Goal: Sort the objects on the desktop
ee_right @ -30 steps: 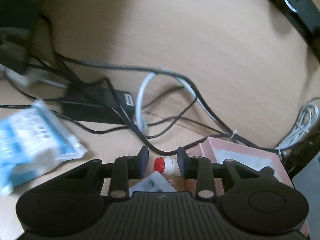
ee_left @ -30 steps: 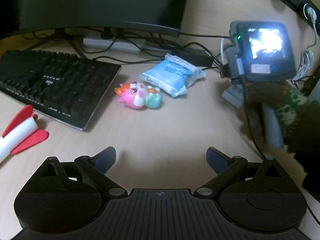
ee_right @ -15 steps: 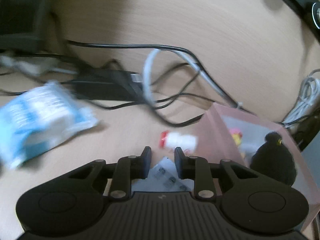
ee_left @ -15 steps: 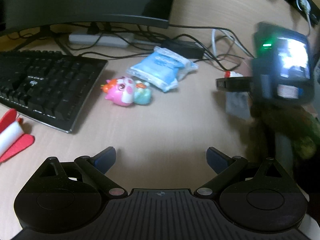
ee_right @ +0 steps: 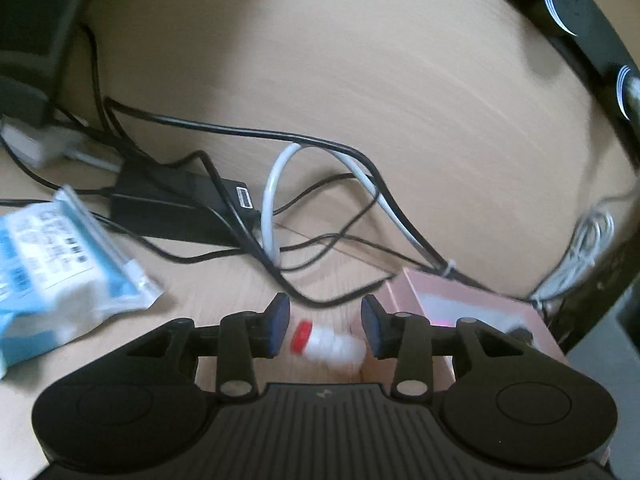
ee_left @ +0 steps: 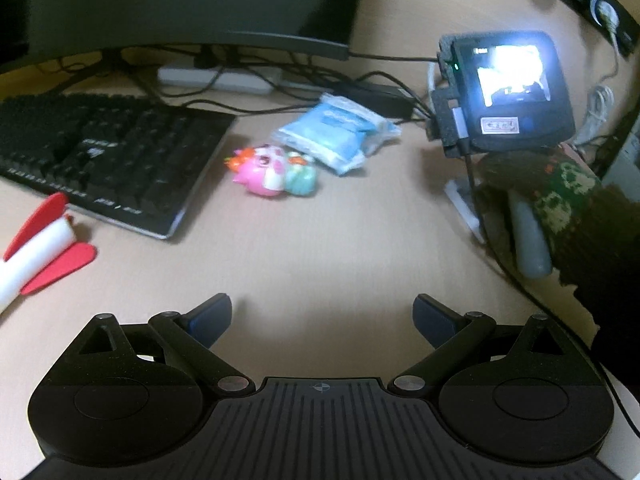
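A small white bottle with a red cap (ee_right: 328, 344) lies on its side on the desk, just left of a pink box (ee_right: 460, 308). My right gripper (ee_right: 325, 324) straddles the bottle; its jaws are opening and the pads do not press on it. A blue-and-white packet (ee_right: 48, 264) lies to the left. In the left wrist view my left gripper (ee_left: 322, 316) hangs open over bare desk. Beyond it are a pink toy (ee_left: 264, 170) with a teal one beside it, the packet (ee_left: 336, 134), and a red-and-white rocket toy (ee_left: 36, 248) at the left edge.
A black keyboard (ee_left: 100, 160) and a monitor stand at the back left. Tangled cables (ee_right: 320, 208) and a black power adapter (ee_right: 180, 208) lie behind the bottle. A gloved hand (ee_left: 556, 200) holds the right gripper's body (ee_left: 508, 92) at the right.
Half a second ago the right jaws were shut with the bottle lying ahead of them; now they are apart with the bottle between them. The left gripper stays open.
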The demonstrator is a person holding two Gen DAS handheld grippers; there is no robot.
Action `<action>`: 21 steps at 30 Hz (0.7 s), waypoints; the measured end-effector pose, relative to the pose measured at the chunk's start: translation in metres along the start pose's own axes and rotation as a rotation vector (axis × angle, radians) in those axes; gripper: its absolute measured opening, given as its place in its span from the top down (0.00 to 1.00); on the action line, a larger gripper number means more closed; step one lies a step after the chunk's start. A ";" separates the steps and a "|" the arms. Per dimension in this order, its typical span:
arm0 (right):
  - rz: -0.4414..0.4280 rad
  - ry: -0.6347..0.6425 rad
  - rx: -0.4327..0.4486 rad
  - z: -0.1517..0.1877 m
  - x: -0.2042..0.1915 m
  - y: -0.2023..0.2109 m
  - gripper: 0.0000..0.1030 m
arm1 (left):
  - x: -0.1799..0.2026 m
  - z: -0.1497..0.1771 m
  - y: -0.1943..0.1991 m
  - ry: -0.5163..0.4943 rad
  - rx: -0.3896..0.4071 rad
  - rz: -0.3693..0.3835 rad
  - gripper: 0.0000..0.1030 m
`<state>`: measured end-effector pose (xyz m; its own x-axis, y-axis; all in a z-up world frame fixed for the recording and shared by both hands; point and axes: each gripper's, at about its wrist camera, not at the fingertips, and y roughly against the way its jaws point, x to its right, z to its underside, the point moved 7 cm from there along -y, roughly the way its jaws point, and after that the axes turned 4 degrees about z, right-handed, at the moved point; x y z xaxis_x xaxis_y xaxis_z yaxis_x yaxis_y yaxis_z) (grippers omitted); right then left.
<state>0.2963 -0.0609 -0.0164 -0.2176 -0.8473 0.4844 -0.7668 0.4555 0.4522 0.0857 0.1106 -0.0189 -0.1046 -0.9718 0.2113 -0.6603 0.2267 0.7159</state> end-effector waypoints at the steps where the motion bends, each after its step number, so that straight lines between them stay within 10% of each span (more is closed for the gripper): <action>1: 0.007 0.009 -0.016 -0.001 -0.002 -0.006 0.63 | -0.004 0.000 0.001 0.009 0.002 -0.008 0.03; 4: -0.012 -0.001 -0.085 0.001 -0.001 -0.020 0.77 | -0.010 0.002 0.004 0.021 0.002 -0.021 0.03; 13: -0.172 -0.042 -0.101 0.038 0.016 0.035 0.77 | 0.014 0.011 0.000 -0.020 -0.020 -0.006 0.03; 19: -0.462 -0.128 -0.026 0.067 0.038 0.119 0.77 | 0.032 0.028 0.004 -0.041 -0.037 -0.015 0.03; 21: -0.484 -0.145 0.014 0.079 0.058 0.141 0.59 | 0.036 0.034 0.008 -0.042 -0.037 -0.024 0.03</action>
<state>0.1284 -0.0674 0.0165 0.0839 -0.9901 0.1126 -0.8082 -0.0015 0.5889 0.0519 0.0752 -0.0282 -0.1211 -0.9787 0.1660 -0.6351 0.2049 0.7448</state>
